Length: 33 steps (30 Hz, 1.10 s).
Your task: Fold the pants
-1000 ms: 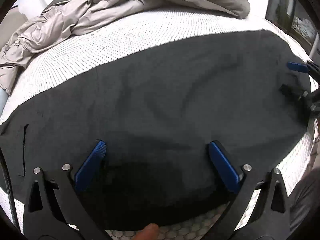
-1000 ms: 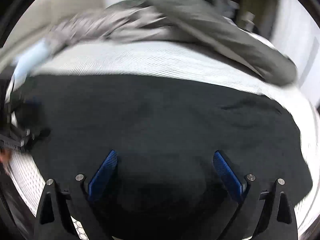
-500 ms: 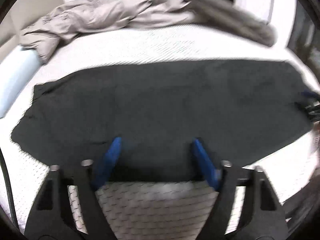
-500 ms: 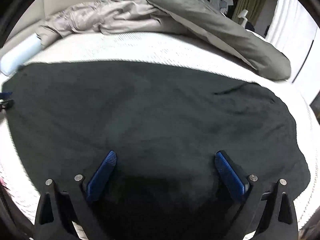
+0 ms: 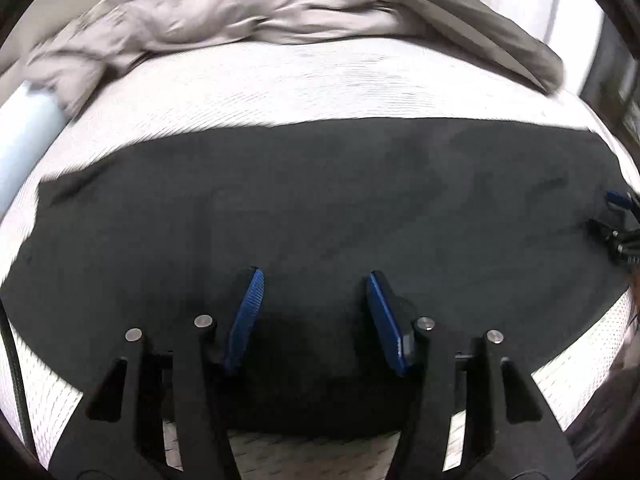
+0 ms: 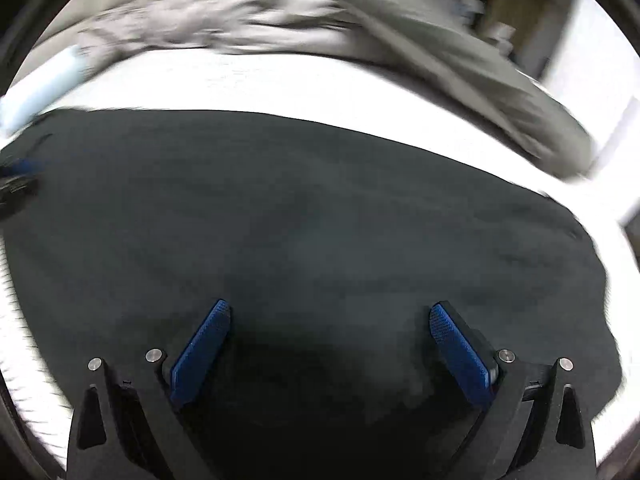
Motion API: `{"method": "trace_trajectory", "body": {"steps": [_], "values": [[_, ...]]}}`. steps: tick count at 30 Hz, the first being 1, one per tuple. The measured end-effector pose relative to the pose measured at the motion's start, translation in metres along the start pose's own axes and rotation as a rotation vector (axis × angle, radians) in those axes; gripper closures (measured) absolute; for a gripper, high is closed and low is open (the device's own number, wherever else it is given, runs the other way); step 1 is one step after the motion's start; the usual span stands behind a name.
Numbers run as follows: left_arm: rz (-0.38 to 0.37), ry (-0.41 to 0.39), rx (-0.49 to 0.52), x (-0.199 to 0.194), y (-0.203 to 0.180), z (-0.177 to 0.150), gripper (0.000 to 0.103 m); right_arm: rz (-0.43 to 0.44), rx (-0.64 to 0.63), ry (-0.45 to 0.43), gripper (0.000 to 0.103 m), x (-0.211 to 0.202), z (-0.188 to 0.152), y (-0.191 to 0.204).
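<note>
The black pants (image 5: 320,208) lie flat across the white bed (image 5: 320,80), a grey duvet (image 5: 248,12) bunched behind. The left hand-held gripper (image 5: 314,312) hangs over their near edge, jaws closing with no cloth yet pinched. The right hand-held gripper (image 6: 326,344) gapes wide over the cloth, empty. This looks like the grasp before a fold; next, each needs an edge pinched.

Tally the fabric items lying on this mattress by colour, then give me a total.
Black: 1, the pants
Light grey: 1, a crumpled puffy jacket
Dark olive-grey: 1, a smoother garment lying partly over the jacket
Total: 3
</note>
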<state>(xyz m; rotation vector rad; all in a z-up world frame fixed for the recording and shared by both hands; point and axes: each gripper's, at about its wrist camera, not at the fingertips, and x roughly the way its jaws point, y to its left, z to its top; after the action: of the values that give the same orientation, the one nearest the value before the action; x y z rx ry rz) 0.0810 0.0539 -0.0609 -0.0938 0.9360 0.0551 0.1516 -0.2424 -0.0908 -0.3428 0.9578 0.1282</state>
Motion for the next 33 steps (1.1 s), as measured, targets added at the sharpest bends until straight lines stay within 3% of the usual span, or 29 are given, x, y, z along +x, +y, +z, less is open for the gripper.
{"method": "trace_trajectory", "body": {"steps": [1, 5, 7, 11, 13, 16, 17, 19, 21, 24, 27, 30, 33], "values": [[-0.009, -0.01, -0.016, -0.004, 0.005, -0.002, 0.062, 0.009, 0.044, 0.01, 0.002, 0.001, -0.002, -0.012], [-0.032, -0.026, -0.047, -0.013, 0.006, 0.005, 0.062, 0.033, 0.11, 0.006, 0.002, -0.005, 0.001, -0.022], [-0.094, -0.033, -0.038, -0.012, -0.007, 0.016, 0.062, 0.074, 0.092, -0.028, 0.002, -0.017, 0.007, -0.004], [-0.123, 0.014, -0.021, 0.018, -0.047, 0.047, 0.062, 0.2, 0.013, -0.06, 0.003, -0.027, 0.026, 0.043], [-0.075, 0.089, 0.004, 0.05, -0.06, 0.057, 0.062, 0.214, -0.057, -0.04, 0.003, -0.022, 0.033, 0.069], [-0.059, 0.074, 0.016, 0.055, -0.053, 0.06, 0.062, 0.161, -0.101, 0.012, 0.004, -0.006, 0.032, 0.075], [-0.038, 0.067, 0.005, 0.051, -0.045, 0.058, 0.062, 0.134, -0.09, 0.018, 0.004, -0.004, 0.027, 0.069], [0.083, 0.038, -0.021, 0.044, -0.02, 0.049, 0.062, 0.071, -0.035, 0.024, 0.004, -0.004, 0.021, 0.046], [0.109, 0.019, -0.028, 0.037, -0.002, 0.036, 0.062, 0.022, 0.017, 0.032, 0.004, -0.005, 0.013, 0.024], [0.124, 0.004, -0.039, 0.03, 0.01, 0.028, 0.062, 0.04, 0.102, 0.03, 0.004, -0.009, 0.0, 0.0], [0.101, -0.014, -0.077, 0.02, 0.01, 0.029, 0.062, 0.068, 0.117, 0.001, 0.004, -0.019, -0.001, 0.0], [-0.074, -0.034, -0.12, 0.023, -0.007, 0.053, 0.062, 0.161, 0.135, -0.047, 0.004, -0.033, 0.004, 0.005], [-0.087, 0.005, -0.036, 0.053, -0.037, 0.077, 0.062, 0.195, 0.116, -0.066, 0.003, -0.037, 0.016, 0.019]]}}
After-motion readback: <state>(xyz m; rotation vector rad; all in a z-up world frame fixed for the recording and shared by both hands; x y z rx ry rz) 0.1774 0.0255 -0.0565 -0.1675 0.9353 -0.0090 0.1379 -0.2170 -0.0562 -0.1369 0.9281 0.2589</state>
